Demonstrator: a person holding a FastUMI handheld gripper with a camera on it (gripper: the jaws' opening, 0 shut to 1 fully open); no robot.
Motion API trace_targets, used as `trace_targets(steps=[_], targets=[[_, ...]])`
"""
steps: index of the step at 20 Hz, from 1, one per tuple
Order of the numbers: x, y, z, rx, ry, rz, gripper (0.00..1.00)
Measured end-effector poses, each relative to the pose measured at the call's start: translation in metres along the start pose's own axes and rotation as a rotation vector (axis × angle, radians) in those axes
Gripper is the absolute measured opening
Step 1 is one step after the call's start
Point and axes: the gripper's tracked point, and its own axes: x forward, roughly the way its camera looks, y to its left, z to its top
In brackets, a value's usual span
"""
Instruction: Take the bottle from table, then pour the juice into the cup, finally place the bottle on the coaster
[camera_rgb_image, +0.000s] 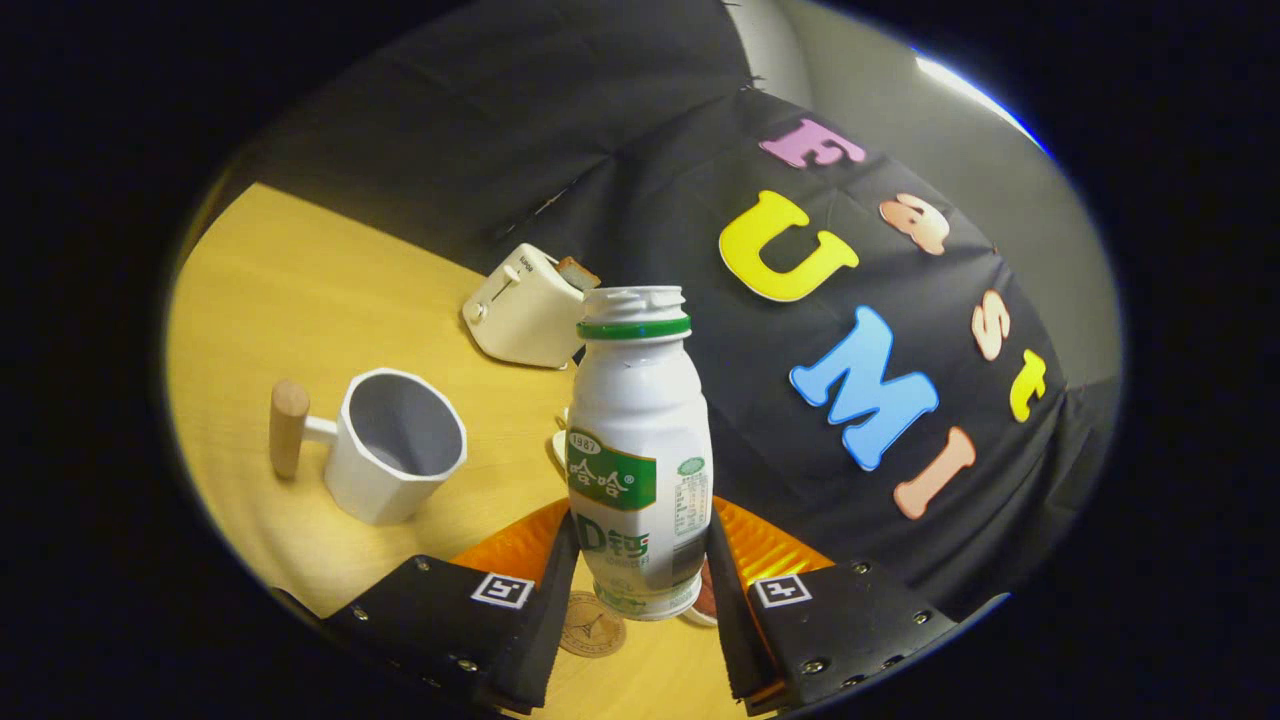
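Note:
A white juice bottle (640, 440) with a green label and a green neck ring stands upright between my fingers, its mouth uncapped. My gripper (641, 545) is shut on its lower body, with the left finger (555, 590) and the right finger (728, 600) each pressing a side. A white faceted cup (395, 445) with a wooden handle (289, 427) sits empty on the wooden table (300, 290), to the left of the bottle and a little beyond my left finger. A small round brown coaster (591, 626) lies on the table just under the bottle's base, beside my left finger.
A cream toaster (522, 305) holding a slice of bread stands beyond the cup and behind the bottle. An orange ribbed mat (770, 548) lies under and behind the bottle. The booth's black cloth wall (620, 120) closes off the far side and the right.

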Motion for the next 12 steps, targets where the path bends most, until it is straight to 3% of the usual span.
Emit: trace_targets(steps=[12], targets=[[0.019, -0.020, -0.030, 0.474, 0.007, 0.070, 0.65]])
